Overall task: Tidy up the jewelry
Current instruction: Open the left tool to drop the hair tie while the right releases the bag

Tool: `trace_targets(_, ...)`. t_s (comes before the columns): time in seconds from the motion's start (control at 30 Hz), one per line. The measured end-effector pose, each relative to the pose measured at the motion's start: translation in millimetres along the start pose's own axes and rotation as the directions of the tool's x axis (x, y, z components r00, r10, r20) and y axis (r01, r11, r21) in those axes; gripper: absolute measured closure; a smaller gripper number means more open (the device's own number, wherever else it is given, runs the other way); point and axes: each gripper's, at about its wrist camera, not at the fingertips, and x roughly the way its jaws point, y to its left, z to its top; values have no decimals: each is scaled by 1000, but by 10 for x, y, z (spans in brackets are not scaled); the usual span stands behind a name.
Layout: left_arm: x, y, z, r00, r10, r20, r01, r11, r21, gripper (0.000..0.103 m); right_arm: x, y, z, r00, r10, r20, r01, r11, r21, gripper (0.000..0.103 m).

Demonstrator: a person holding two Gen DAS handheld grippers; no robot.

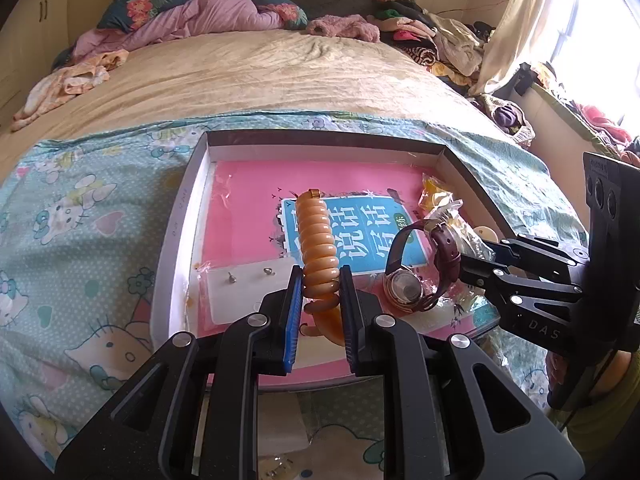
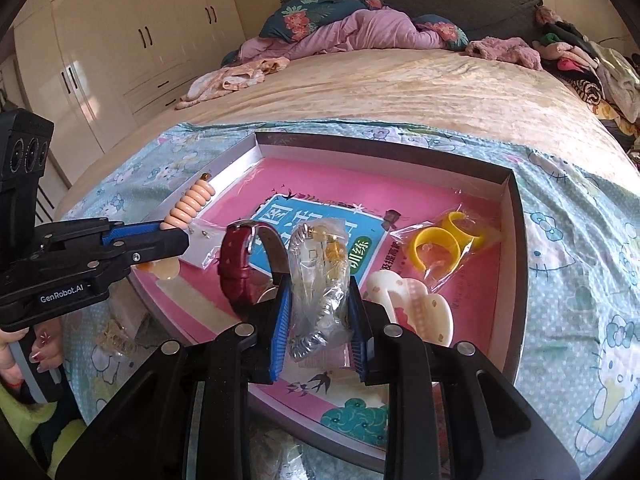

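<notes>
Orange beaded bracelet in the left tongs, bagged jewelry in the right, both over the box on the bed.

Blue-padded left tongs (image 1: 320, 300) are closed on the lower coils of an orange spiral bracelet (image 1: 316, 240), which stands up and away from them. Right tongs (image 2: 318, 312) are clamped on a clear plastic bag (image 2: 320, 276) holding a silver chain and amber bits. Just left of the right tongs a red-strapped watch (image 2: 238, 264) stands on its edge on the pink book (image 2: 352, 184) lining the shallow box (image 2: 516, 216). Right of them lies a cream hair clip (image 2: 412, 300), and beyond it a bagged yellow cuff (image 2: 444, 240). Left of the left tongs lies an earring card (image 1: 244, 284). Beyond the box stretches the bed (image 1: 280, 72).
</notes>
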Motion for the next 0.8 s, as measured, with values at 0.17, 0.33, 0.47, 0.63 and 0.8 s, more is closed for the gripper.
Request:
trace_targets(0.17,57,-37,-5,1000,-5,-9,5,1000,7,92,25,-18,-19,999,-40,-4,40,999,-16,78)
trace_targets(0.33,128,-55,-3,1000,-6,-22,7,1000,9,92,78,-40,-27,998,-57,-18,57,998,-24,78)
trace_targets(0.47,181,-59,-11,999,-9,-36,9,1000,9,92,77,-34,-28,998,-59,-17,59,998,-24,77)
trace_targets(0.63,224,-74,-33,999,-11,-48,12,1000,12,92,60,-30,-26,998,-56,-25,55,998,-14,76)
trace_targets(0.8,248,-85,-60,998,-11,-55,12,1000,13,92,-22,-45,-49,998,-53,-15,53,999,3,75)
